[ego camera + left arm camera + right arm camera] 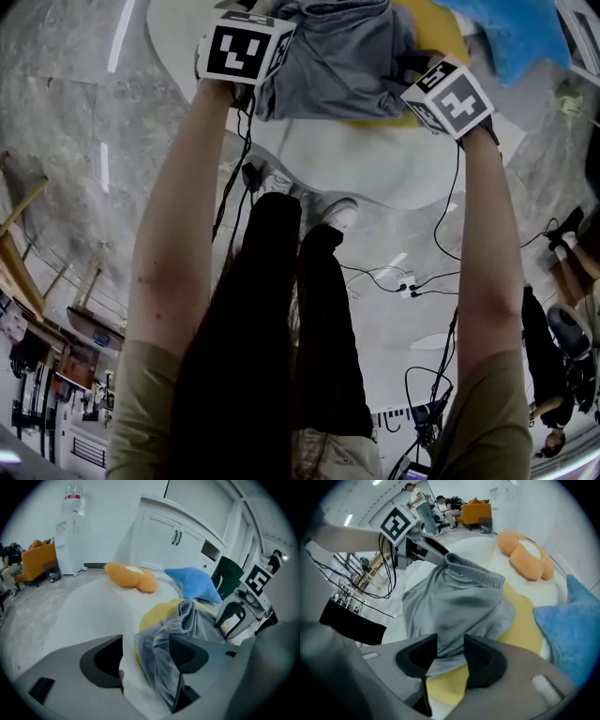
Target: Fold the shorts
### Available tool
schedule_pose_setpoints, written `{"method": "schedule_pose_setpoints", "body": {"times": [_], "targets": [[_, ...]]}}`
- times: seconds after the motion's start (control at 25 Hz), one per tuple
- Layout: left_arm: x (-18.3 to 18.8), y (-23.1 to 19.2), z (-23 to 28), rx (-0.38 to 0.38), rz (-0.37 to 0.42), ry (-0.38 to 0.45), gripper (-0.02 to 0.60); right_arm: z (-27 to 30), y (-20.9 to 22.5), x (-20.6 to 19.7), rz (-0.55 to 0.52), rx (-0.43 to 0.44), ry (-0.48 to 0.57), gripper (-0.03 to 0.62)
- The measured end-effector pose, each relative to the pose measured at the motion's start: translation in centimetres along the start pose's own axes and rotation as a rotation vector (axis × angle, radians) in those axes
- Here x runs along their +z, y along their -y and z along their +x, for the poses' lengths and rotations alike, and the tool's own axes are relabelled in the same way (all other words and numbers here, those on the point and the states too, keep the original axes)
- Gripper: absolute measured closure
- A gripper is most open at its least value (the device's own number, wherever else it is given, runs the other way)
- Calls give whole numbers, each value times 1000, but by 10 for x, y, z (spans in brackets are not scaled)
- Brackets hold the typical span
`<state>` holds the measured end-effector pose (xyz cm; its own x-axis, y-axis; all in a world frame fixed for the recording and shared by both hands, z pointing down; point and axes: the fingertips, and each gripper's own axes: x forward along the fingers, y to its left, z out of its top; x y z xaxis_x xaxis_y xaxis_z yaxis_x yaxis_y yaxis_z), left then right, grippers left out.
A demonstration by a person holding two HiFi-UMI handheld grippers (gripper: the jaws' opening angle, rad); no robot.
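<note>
Grey shorts (337, 56) lie rumpled on a yellow cloth (439, 26) on the round white table (375, 169). In the left gripper view my left gripper (145, 660) is open, and a fold of the shorts (159, 667) lies between its jaws, close to the right one. My right gripper (451, 658) stands open at the other end, with the shorts' hem (450, 639) in its narrow gap and no pad pressing. The right gripper view shows the left gripper (436, 552) at the elastic waistband (476, 571). Both marker cubes (246, 47) (450, 94) hide the fingertips in the head view.
A blue cloth (194, 583) and an orange plush (131, 576) lie farther back on the table. Behind stand a white cabinet (173, 536), a bottle (74, 501) and an orange chair (40, 559). Cables (412, 281) trail over the floor by my legs.
</note>
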<state>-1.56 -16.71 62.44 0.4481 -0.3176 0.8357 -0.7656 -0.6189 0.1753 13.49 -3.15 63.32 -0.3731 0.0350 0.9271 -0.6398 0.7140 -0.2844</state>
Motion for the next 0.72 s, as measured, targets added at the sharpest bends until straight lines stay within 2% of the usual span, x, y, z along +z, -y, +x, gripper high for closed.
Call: {"method": "schedule_pose_setpoints", "body": {"times": [0.08,0.12,0.2,0.28,0.36,0.4,0.44,0.52,0.64,0.72], "targets": [[6,0,-13,5,12,32,282,-13,10,14,51,-9,87,416],[5,12,-21,-40,51,38,284,-21,16,24,92,-15,139,418],[-6,53,-34,-205,191,-3,340,-27,23,40,147,-11,181,418],[-25,92,-36,-347,353,-90,344,-19,17,45,124,40,116,418],[-33,107,-20,-368,484,-137,291,-8,1,45,66,122,52,418],[-31,106,-10,-353,515,-139,276,-5,-8,46,43,161,46,418],[-26,102,0,-333,512,-130,251,-2,-17,47,22,193,51,418],[-4,84,13,-278,419,-86,241,3,-30,40,-43,217,32,418],[19,56,21,-226,251,-58,233,9,-27,1,-183,125,-120,418],[16,44,19,-219,224,-87,233,7,-20,-14,-188,61,-138,418]]}}
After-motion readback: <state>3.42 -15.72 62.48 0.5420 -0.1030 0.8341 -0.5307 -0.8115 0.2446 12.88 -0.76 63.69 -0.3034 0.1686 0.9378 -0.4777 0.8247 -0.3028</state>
